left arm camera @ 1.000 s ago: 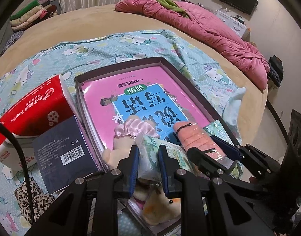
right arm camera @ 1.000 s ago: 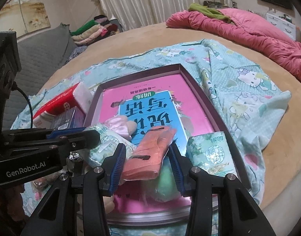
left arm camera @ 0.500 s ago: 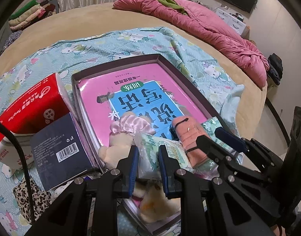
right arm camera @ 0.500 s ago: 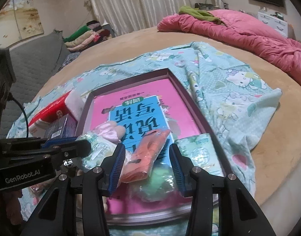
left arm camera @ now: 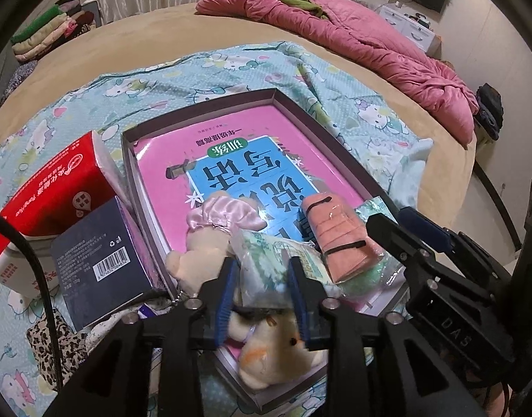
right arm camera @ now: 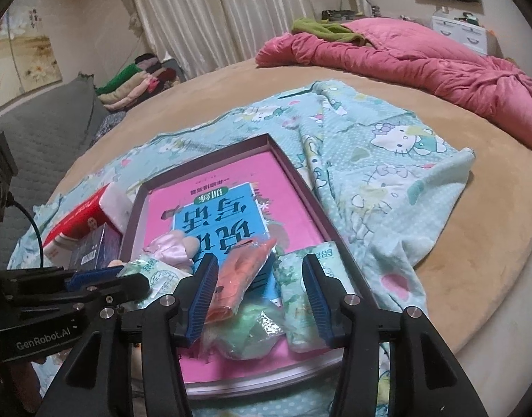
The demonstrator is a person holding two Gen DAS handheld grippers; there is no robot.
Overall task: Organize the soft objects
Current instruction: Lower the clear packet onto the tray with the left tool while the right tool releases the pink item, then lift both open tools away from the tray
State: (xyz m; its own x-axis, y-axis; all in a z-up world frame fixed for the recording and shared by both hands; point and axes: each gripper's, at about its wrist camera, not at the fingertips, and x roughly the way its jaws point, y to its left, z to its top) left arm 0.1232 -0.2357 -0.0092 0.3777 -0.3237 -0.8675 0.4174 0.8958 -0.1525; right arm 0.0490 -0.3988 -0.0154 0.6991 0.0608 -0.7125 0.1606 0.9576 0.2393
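A shallow purple-rimmed box (left arm camera: 200,111) (right arm camera: 300,180) holding a pink and blue book lies on the bed. Soft things are piled at its near end: a pink scrunchie (left arm camera: 224,213), beige plush bears (left arm camera: 276,347), an orange wrapped pack (left arm camera: 339,239) (right arm camera: 243,271), a green packet (right arm camera: 252,330) and a green-white tissue pack (right arm camera: 297,288). My left gripper (left arm camera: 262,297) (right arm camera: 127,278) is opening its jaws, with another green-white tissue pack (left arm camera: 266,264) lying between them. My right gripper (right arm camera: 260,293) (left arm camera: 401,224) is opening too; the orange pack leans on its left finger.
A red tissue pack (left arm camera: 50,194) and a dark blue carton (left arm camera: 99,260) stand left of the box, with a leopard-print item (left arm camera: 54,344) nearer. A cartoon-cat sheet (right arm camera: 387,180) lies under everything. A pink quilt (right arm camera: 422,59) sits at the back right, folded clothes (right arm camera: 137,83) at the back left.
The left jaws, which were pinching the tissue pack, have spread apart around it. The right jaws have widened slightly and the orange pack now tilts against the left finger.
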